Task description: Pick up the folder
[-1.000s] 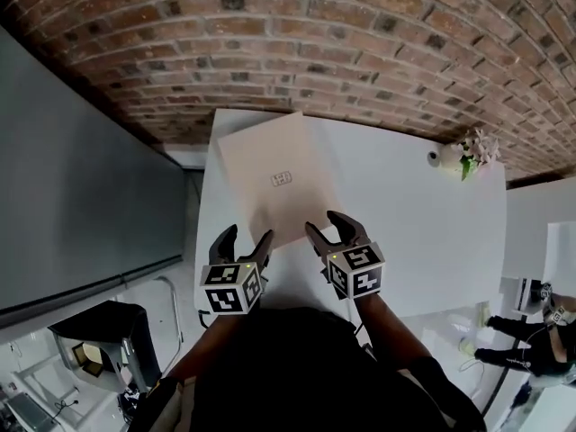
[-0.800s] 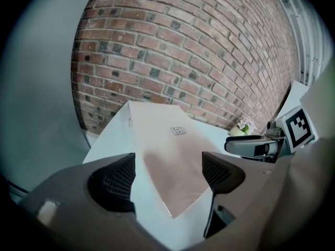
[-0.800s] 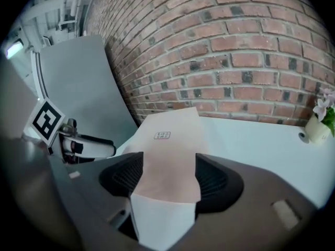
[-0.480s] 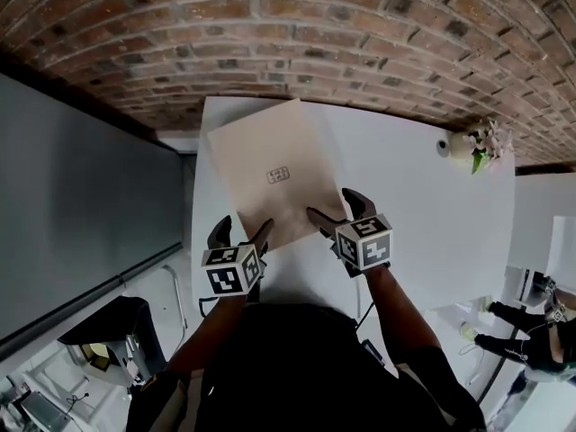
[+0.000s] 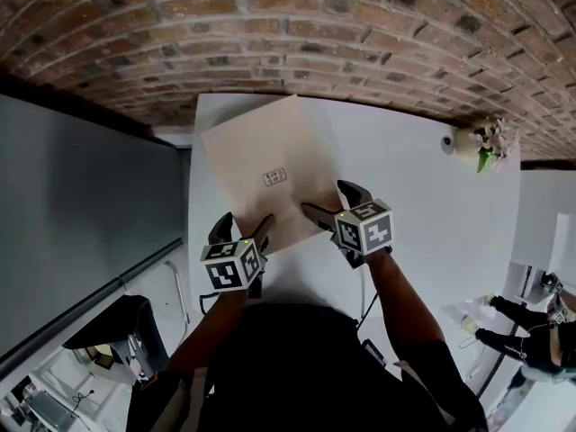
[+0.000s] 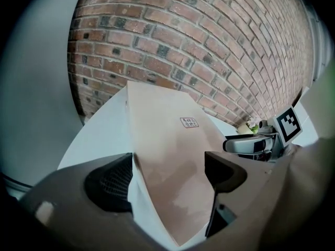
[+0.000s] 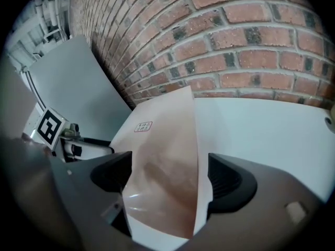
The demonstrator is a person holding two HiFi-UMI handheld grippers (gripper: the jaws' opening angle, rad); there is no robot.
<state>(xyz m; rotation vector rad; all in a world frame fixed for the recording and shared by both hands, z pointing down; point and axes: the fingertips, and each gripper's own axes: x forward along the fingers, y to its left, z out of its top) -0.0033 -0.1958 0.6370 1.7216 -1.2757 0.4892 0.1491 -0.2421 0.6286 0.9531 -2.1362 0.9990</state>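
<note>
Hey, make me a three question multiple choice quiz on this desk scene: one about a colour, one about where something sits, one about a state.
1. What colour is the flat paper folder?
A. blue
B. beige
C. black

2. Where does the small white flower pot stand?
A. on the folder
B. at the white table's far right corner, near the red brick wall
C. on the floor

3. How is the folder?
A. propped against the wall
B. lifted in the air
C. lying flat on the table

Answers:
1 B, every view shows it beige.
2 B, the head view shows it at that corner.
3 C, it lies flat on the tabletop.
</note>
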